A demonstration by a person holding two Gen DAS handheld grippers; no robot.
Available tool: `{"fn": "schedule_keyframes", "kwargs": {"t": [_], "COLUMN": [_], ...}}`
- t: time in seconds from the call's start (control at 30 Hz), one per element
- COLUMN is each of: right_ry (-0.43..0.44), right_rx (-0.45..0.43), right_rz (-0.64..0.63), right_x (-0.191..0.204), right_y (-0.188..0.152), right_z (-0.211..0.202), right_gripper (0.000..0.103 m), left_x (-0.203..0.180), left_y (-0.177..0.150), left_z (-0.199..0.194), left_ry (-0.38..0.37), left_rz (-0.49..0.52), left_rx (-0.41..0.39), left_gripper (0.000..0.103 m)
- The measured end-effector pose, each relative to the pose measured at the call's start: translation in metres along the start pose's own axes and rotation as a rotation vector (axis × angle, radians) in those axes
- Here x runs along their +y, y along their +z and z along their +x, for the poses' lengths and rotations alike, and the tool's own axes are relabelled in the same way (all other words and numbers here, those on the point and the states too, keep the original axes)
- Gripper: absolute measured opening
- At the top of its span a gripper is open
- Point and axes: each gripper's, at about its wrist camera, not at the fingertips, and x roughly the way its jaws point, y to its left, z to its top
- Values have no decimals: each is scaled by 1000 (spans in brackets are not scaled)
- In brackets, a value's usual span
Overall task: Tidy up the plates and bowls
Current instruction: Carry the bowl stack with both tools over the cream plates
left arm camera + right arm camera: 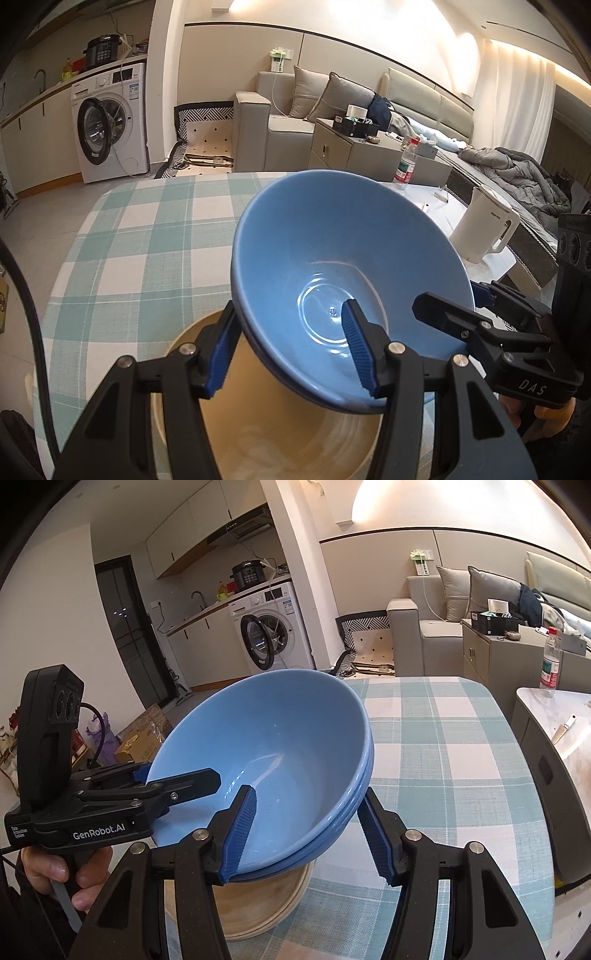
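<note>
Holding the blue bowls (332,258) nested and tilted, both claws, left claw (288,354) and right claw (310,838), clamped opposite rims above the tan bowl (280,443) at the desk's (147,240) near edge; you needed level, matched lowering.

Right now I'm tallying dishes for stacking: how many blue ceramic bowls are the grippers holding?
2, nested as one stack: the inner blue ceramic bowl sits inside the outer blue bowl, whose rim shows just beneath. Both hang over a beige bowl. More could be hidden underneath.
</note>
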Motion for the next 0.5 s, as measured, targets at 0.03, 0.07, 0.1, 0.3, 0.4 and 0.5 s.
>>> {"fn": "schedule_keyframes", "kwargs": {"t": [0.03, 0.07, 0.1, 0.3, 0.4, 0.5], "right_ry": [3, 8, 12, 24, 34, 40], "right_rx": [2, 4, 5, 19, 24, 29], "right_rz": [-3, -6, -7, -17, -16, -18], "right_x": [3, 4, 6, 17, 20, 24], "right_y": [-1, -2, -2, -6, -7, -8], "right_z": [1, 2, 2, 11, 14, 18], "right_gripper": [58, 58, 58, 58, 58, 58], "left_x": [2, 4, 7, 17, 22, 25], "left_y": [-1, -2, -2, -6, -8, -11], "left_z": [-1, -2, -3, -5, -5, -5], "left_ry": [4, 7, 9, 28, 37, 43], "left_rz": [-2, -4, -9, -23, -32, -34], "left_rx": [-1, -2, -3, -5, -4, -3], "left_gripper": [54, 54, 54, 54, 54, 54]}}
